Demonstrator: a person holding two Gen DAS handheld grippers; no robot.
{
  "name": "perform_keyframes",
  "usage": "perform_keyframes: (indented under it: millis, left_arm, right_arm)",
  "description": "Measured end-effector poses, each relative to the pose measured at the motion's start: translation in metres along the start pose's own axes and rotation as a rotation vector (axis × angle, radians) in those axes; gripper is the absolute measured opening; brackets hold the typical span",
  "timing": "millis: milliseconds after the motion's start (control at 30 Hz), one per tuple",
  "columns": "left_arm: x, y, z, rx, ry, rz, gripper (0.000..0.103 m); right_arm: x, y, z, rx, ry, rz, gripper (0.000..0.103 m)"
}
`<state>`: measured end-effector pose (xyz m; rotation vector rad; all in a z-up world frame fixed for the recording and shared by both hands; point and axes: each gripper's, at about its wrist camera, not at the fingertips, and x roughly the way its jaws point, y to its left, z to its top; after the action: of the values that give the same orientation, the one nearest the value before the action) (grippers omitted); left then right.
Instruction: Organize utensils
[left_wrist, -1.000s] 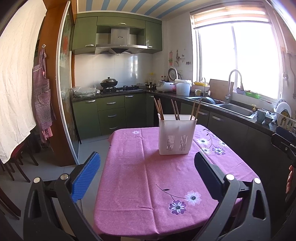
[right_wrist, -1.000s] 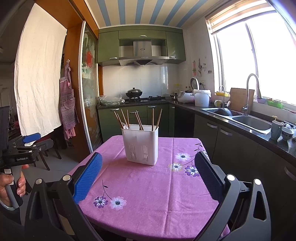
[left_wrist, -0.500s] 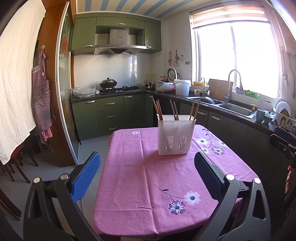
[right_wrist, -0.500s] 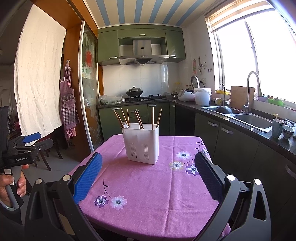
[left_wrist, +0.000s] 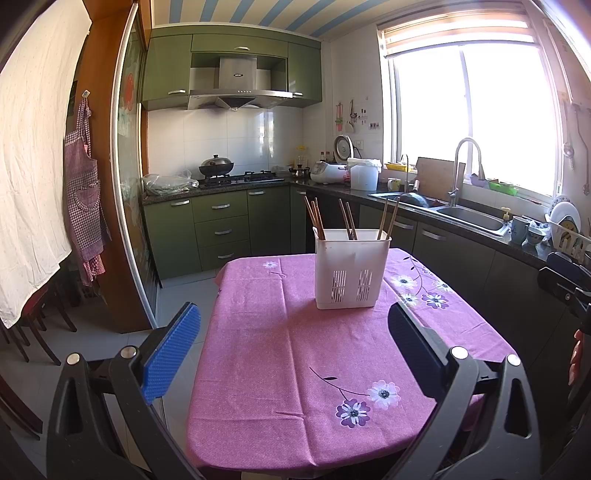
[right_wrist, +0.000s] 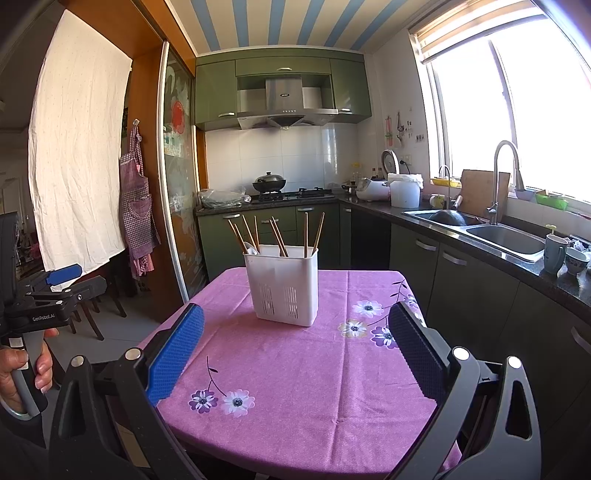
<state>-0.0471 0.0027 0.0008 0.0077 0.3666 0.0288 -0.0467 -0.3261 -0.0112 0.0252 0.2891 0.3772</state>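
Bright daylight floods through the overexposed window (left_wrist: 469, 122); sharp frames, edges fisheye-bent.

You face a kitchen with green cabinets (left_wrist: 221, 225) along the back wall, white tiles (left_wrist: 236, 140) above them and a steel range hood (left_wrist: 238, 86) under a blue-and-white striped ceiling (right_wrist: 295, 22). To your right, strong daylight pours through a large window (left_wrist: 472, 114) over the dark counter and steel sink (left_wrist: 469, 218). A white sheet (right_wrist: 79, 147) and a checked apron (right_wrist: 138, 206) hang at your left, above the grey tiled floor (left_wrist: 177, 299).
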Motion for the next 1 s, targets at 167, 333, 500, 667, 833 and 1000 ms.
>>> perform_keyframes:
  millis: [167, 333, 500, 667, 833, 1000]
  left_arm:
    - [0.0, 0.0, -0.0001, 0.0, -0.001, 0.0, 0.097]
    - [0.0, 0.0001, -0.0001, 0.001, 0.0, 0.0, 0.097]
    - [0.0, 0.0, 0.0, 0.0, -0.001, 0.0, 0.097]
    - [0.0002, -0.0002, 0.0001, 0.0, 0.0, -0.001, 0.097]
    - [0.0001, 0.0, 0.0001, 0.0, 0.0, 0.0, 0.097]
    - [0.0018, 0.0011, -0.0001, -0.011, 0.006, 0.005, 0.097]
  right_arm:
    - [0.0016, 0.0004, -0.0006, 0.001, 0.006, 0.002, 0.098]
    - [0.0022, 0.0016, -0.0009, 0.0, 0.008, 0.004, 0.098]
    - [0.002, 0.0015, -0.002, 0.001, 0.008, 0.006, 0.098]
    - [0.0024, 0.0021, -0.0022, 0.002, 0.009, 0.006, 0.098]
    - [0.0031, 0.0024, -0.0029, 0.003, 0.011, 0.009, 0.098]
    - [0.0036, 0.0035, -0.0035, 0.001, 0.013, 0.011, 0.098]
